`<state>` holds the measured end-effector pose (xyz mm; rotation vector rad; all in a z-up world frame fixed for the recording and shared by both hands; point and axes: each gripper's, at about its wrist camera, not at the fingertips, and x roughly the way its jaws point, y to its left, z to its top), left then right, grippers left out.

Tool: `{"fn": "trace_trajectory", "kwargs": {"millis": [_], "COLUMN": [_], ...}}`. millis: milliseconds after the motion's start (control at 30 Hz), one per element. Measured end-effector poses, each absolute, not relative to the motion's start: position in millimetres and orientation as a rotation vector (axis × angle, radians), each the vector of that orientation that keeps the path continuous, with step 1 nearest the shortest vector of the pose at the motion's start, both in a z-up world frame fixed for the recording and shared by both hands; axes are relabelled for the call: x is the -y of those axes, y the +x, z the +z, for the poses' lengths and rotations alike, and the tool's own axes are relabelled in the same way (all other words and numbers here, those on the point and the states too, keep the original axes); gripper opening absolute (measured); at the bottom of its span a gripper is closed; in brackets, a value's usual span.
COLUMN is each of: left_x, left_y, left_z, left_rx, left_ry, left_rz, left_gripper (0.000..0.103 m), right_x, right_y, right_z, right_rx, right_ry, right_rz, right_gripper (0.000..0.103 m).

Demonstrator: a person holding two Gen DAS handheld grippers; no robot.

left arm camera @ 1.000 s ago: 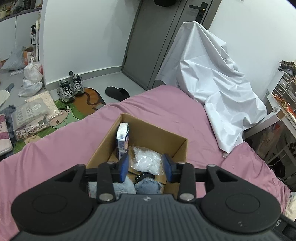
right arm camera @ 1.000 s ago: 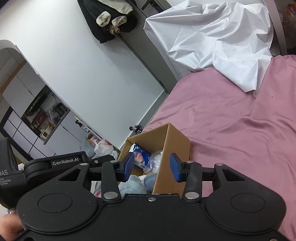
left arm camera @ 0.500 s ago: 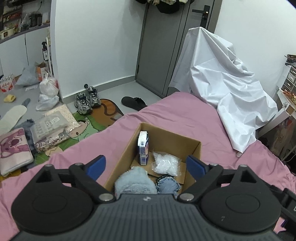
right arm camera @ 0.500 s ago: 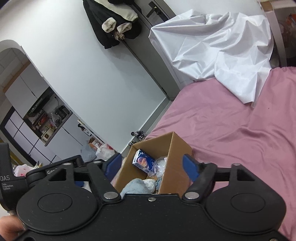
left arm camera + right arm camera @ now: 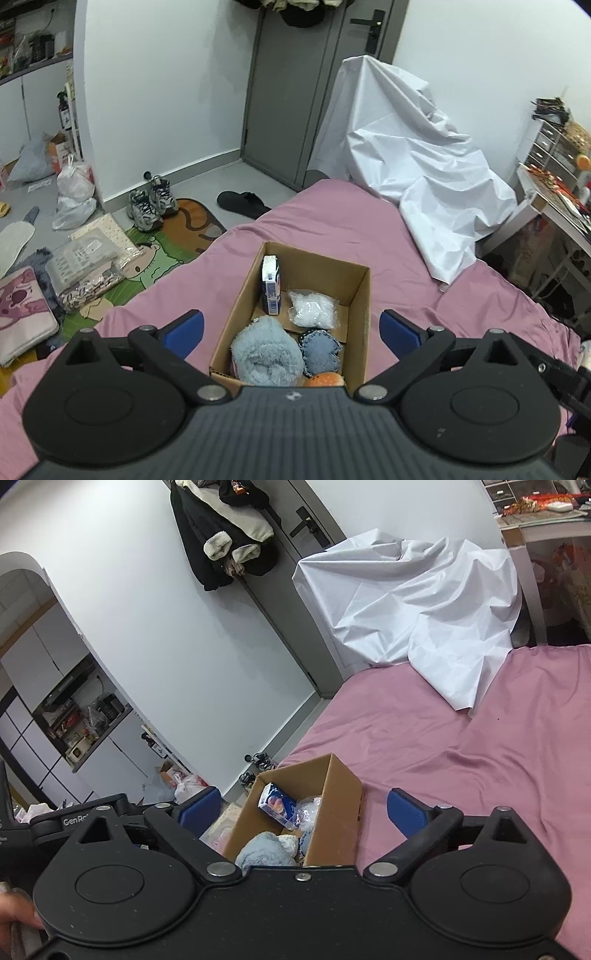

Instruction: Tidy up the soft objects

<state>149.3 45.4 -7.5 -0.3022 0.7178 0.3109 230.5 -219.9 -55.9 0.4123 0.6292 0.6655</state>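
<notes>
Below, both grippers hang over an open box (image 5: 360,295) on the pink bed (image 5: 332,221), holding nothing. Left gripper (image 5: 291,328) has its blue fingers (image 5: 184,326) spread wide, and so does the right gripper (image 5: 303,806). Inside the box lie a fluffy blue toy (image 5: 264,350), a denim pouch (image 5: 319,349), a white bag (image 5: 314,308), an orange item (image 5: 327,379) and an upright carton (image 5: 271,286) against the left wall.

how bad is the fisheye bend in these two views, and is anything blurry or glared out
Left wrist view: strong barrel bend, the door frame bows; the cardboard box is sharp under even light, no glare. Right wrist view: the horizon tilts, walls curve, the white sheet is bright but keeps its creases; both claws sit open and sharp.
</notes>
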Motion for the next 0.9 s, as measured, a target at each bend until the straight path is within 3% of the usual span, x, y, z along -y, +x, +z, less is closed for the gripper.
{"fn": "trace_trajectory", "kwargs": {"millis": [900], "left_x": [-37], "left_y": [86], "left_z": [4], "left_rx": [-0.695], "left_ry": [-0.255], "left_rz": [0.241], "left_gripper": [0.102], "right_x": [213], "right_y": [156], "right_z": [-24], "right_rx": [-0.607], "right_ry": [0.235], "right_rz": [0.635], "right_gripper": [0.103]}}
